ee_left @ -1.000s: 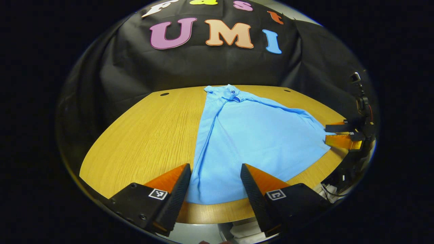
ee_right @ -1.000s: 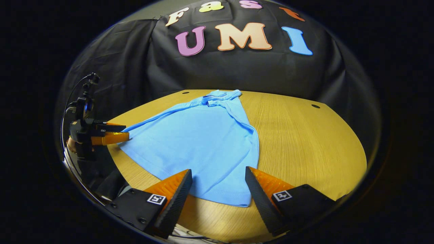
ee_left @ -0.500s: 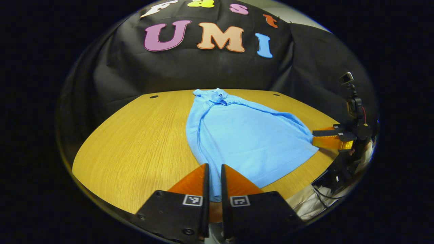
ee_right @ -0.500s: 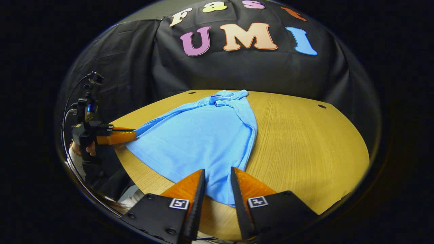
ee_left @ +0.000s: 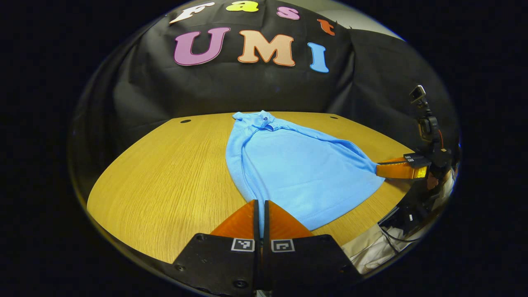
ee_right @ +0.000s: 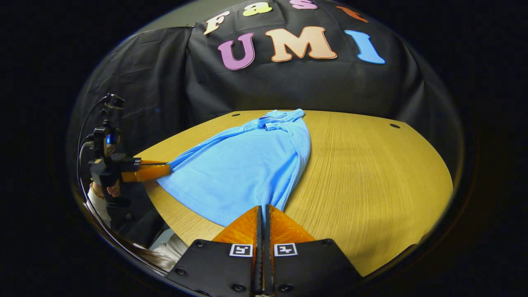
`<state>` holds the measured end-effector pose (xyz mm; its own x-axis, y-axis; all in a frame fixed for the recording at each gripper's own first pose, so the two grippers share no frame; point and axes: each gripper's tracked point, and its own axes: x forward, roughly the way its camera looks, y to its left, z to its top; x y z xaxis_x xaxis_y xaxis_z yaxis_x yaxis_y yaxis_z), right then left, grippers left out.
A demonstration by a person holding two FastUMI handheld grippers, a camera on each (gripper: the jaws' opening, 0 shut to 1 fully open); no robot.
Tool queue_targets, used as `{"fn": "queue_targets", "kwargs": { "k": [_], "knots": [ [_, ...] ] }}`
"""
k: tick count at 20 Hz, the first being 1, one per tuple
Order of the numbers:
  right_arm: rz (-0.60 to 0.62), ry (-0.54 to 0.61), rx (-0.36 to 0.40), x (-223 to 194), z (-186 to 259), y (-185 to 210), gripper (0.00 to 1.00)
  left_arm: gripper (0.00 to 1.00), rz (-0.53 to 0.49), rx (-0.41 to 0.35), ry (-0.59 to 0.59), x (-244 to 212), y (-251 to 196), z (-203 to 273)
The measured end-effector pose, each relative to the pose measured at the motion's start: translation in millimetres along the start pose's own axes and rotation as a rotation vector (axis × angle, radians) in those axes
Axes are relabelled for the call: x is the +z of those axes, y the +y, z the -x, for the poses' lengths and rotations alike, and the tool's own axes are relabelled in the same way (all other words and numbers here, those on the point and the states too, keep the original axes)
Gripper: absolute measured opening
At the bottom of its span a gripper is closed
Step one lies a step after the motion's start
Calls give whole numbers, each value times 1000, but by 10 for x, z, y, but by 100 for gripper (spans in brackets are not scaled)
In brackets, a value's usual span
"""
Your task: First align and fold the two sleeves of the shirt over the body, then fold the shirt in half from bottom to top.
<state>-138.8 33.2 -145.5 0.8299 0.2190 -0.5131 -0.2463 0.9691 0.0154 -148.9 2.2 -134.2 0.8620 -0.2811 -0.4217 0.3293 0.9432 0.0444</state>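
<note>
Left gripper view: sleeves lie folded over the light blue polo shirt (ee_left: pixel 301 173) on the wooden table (ee_left: pixel 165 173). Left gripper (ee_left: pixel 260 210) and right gripper (ee_right: pixel 262 216) each pinch a hem corner, fingers pressed together. Bottom-to-top fold not yet done.

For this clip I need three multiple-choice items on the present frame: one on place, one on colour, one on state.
1. Where does the shirt lie?
A. On the wooden table
B. On the floor
C. Hung on the cloth wall

2. What colour is the shirt?
A. White
B. Light blue
C. Red

3. How do the two grippers stand?
A. Both wide open above the shirt
B. One open, one shut
C. Both shut on the shirt's bottom hem, one at each corner

Answers:
1 A, the shirt is spread flat on the wood-grain top, collar toward the far edge.
2 B, the fabric is light blue in both views.
3 C, the left gripper and the right gripper each have their fingers closed with the hem running in between them.
</note>
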Motion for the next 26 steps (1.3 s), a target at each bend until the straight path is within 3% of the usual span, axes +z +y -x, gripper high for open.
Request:
{"fn": "queue_targets", "kwargs": {
  "k": [4,9,17,26],
  "knots": [
    [-37,-2,-14,31,-6,-40,3,0,24,-6,-1,15,5,-2],
    [-89,-73,-5,464,-43,-89,3,0,61,1,-18,211,54,-69],
    [-13,-104,-45,1214,-345,-303,2,0,54,12,-157,1141,183,-335],
    [-14,-153,-120,2131,-900,-690,2,0,136,45,-231,2111,706,-976]
  ]
}}
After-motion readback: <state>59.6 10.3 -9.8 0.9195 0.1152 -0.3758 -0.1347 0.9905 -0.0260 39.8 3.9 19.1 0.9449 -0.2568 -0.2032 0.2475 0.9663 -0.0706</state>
